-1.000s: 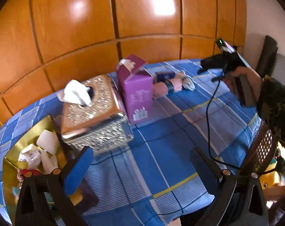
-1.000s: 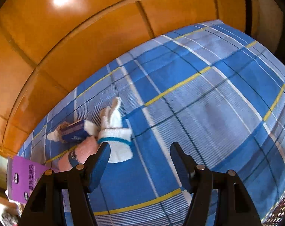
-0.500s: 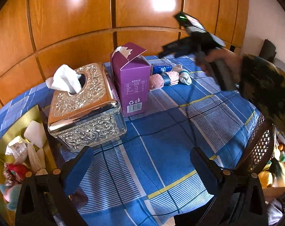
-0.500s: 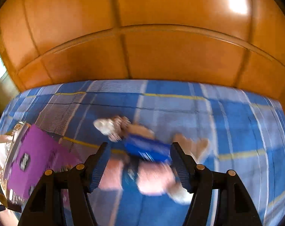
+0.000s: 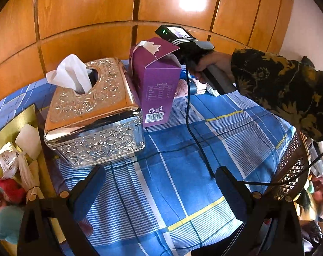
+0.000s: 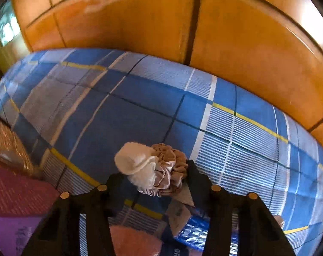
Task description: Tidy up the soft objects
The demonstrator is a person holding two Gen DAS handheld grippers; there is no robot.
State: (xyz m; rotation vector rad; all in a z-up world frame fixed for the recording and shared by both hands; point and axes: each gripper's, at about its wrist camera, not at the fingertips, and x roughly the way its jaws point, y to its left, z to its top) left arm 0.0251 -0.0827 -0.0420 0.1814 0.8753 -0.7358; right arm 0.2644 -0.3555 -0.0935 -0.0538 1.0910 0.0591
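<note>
In the right wrist view my right gripper (image 6: 153,177) stands around a rolled bundle of white and tan socks (image 6: 153,166) on the blue plaid cloth (image 6: 123,115); its jaws have narrowed onto the bundle. A pink sock (image 6: 135,243) and a blue packet (image 6: 193,230) lie just below it. In the left wrist view the right gripper's body (image 5: 191,49) is held behind a purple carton (image 5: 157,85), with pink and white socks (image 5: 202,87) beside it. My left gripper (image 5: 159,189) is open and empty over the cloth.
A silver tissue box (image 5: 91,111) stands left of the purple carton. A gold tray (image 5: 9,132) with packets and toys sits at the far left. A wicker basket (image 5: 291,170) is at the right edge. Wooden panels (image 5: 161,10) back the table.
The right gripper has moved left and down behind the purple carton, and its jaws have narrowed around the white and tan sock bundle. The left gripper has drawn closer to the tissue box.
</note>
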